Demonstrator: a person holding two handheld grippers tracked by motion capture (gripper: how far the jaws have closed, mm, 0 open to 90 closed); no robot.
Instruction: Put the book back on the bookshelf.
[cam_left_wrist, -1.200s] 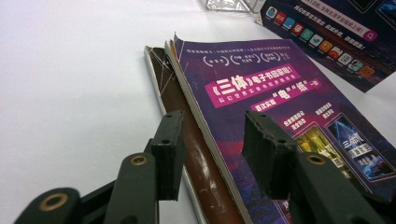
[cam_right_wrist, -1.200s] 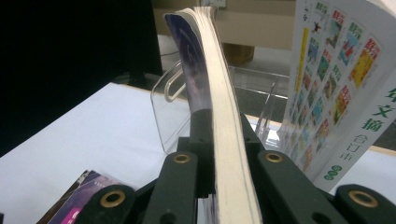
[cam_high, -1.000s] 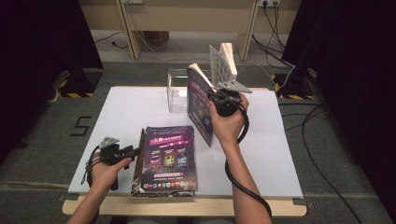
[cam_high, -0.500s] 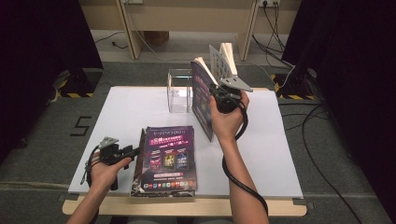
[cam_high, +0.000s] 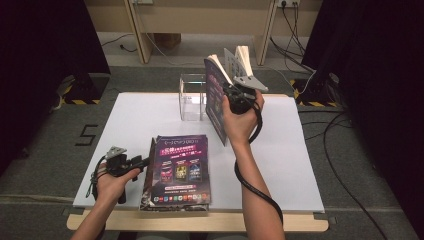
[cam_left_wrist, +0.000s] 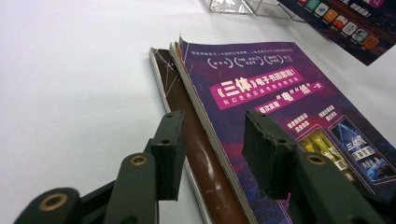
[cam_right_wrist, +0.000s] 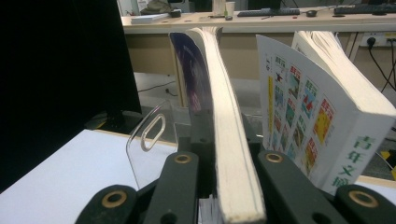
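Observation:
My right gripper is shut on a thick purple-covered magazine and holds it upright above the far middle of the white table. In the right gripper view its page edge runs up between the jaws of the right gripper. A white-covered book with coloured pictures stands just right of it; what supports it is hidden. My left gripper lies open at the left edge of a magazine stack. In the left gripper view the left gripper straddles the edge of the stack.
A clear acrylic holder stands at the table's far side, just left of the held magazine, and its panel shows in the right gripper view. Wooden desk legs, cables and dark screens surround the table. A cable trails from my right hand to the front edge.
My right hand has lifted the purple magazine slightly and tipped it more upright. The left hand and the stack have stayed put.

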